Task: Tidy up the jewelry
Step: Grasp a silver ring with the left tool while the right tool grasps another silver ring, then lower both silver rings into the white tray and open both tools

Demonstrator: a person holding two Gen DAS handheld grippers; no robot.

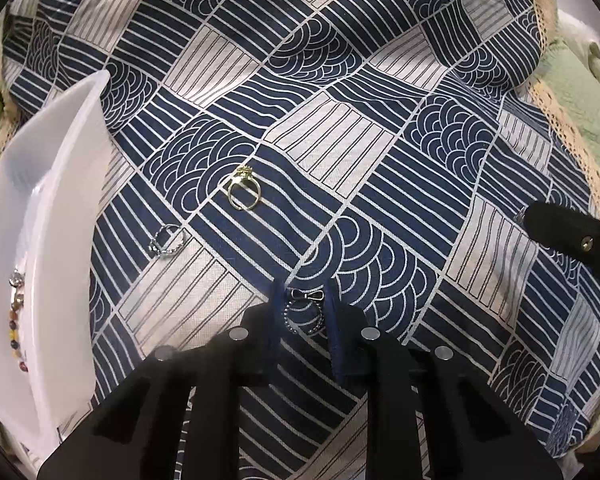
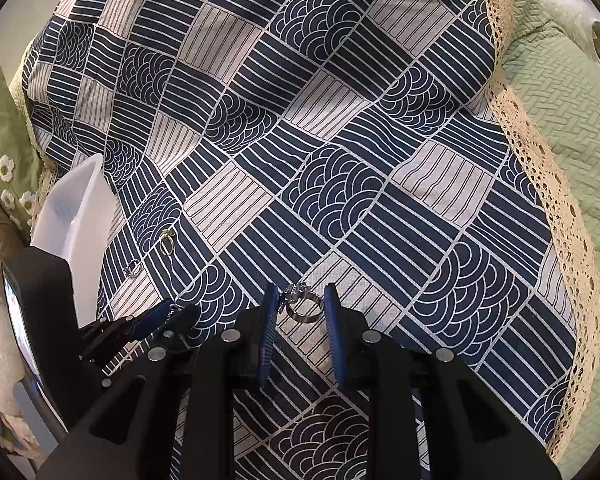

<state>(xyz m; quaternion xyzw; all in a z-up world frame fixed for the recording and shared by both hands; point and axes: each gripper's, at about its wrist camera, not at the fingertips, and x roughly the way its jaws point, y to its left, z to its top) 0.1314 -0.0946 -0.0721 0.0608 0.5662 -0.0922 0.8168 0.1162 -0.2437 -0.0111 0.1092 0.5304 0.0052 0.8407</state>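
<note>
Fingers [image 1: 275, 312] of the left gripper [image 1: 302, 308] clamp the beaded bow ring [image 1: 303, 307] low centre, right gripper [image 2: 300, 304] pinching a silver stone ring [image 2: 305, 305], and the white tray [image 1: 60, 184] lies at left, nearer the left hand.

Black hand-held gripper [image 1: 302, 304], blue pads [image 1: 334, 316], seemingly silver screws.

No legible text — anywhere.
</note>
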